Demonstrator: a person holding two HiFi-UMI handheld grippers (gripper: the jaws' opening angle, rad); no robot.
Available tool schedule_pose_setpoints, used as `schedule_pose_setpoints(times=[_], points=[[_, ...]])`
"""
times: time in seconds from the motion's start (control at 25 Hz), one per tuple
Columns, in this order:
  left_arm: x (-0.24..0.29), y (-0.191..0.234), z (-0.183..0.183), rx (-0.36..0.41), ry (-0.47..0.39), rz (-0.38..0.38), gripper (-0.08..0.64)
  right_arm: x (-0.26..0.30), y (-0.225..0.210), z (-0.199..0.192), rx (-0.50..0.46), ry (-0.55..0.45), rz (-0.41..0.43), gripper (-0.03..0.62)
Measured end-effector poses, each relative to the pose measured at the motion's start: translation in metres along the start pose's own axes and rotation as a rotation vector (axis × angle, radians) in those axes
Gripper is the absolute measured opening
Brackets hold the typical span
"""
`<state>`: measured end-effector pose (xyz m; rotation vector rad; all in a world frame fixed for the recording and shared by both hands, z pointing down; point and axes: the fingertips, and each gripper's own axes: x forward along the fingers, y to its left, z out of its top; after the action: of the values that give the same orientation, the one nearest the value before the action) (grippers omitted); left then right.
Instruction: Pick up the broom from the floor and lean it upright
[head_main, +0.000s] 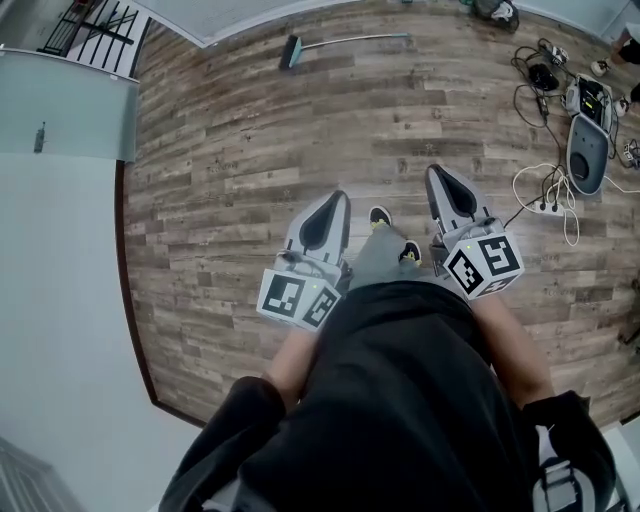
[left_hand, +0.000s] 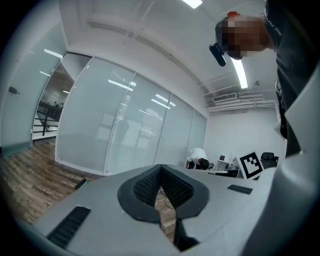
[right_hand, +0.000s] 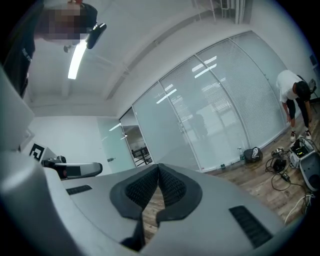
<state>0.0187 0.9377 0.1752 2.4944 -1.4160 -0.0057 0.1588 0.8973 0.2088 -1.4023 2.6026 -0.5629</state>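
While broom (head_main: 345, 42) lies flat on wood floor (head_main: 220, 160), head toward 9 o'clock, handle toward 3: sits 12 o'clock of left gripper (head_main: 336, 198), 11 o'clock of right gripper (head_main: 436, 172), well apart from both. Both jaws pinched together, nothing between. Cables (head_main: 545, 190) at 3 o'clock of right gripper.

Ahead of your left tong (head_main: 338, 197) and right tong (head_main: 436, 172), the wood-plank floor (head_main: 250, 130) runs to a frosted glass wall (right_hand: 220, 100) (a ceiling strip light (right_hand: 75, 60) shines overhead). Right of the right tong, cables (head_main: 543, 206) sprawl. Left of the left tong stands a pale wall (head_main: 60, 300).
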Motion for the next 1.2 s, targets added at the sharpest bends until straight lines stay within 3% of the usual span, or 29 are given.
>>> schedule_pose_setpoints(times=[0.52, 0.84, 1.2], points=[[0.056, 0.057, 0.012, -0.098, 0.005, -0.056, 0.021, 0.064, -0.018, 0.007, -0.004, 0.044, -0.054, 0.016], [0.083, 0.12, 0.028, -0.125, -0.038, -0.073, 0.021, 0.137, -0.006, 0.02, -0.09, 0.054, -0.003, 0.017], [0.119, 0.153, 0.043, -0.119, -0.05, -0.072, 0.021, 0.171, -0.025, 0.032, -0.082, 0.078, -0.033, 0.016]])
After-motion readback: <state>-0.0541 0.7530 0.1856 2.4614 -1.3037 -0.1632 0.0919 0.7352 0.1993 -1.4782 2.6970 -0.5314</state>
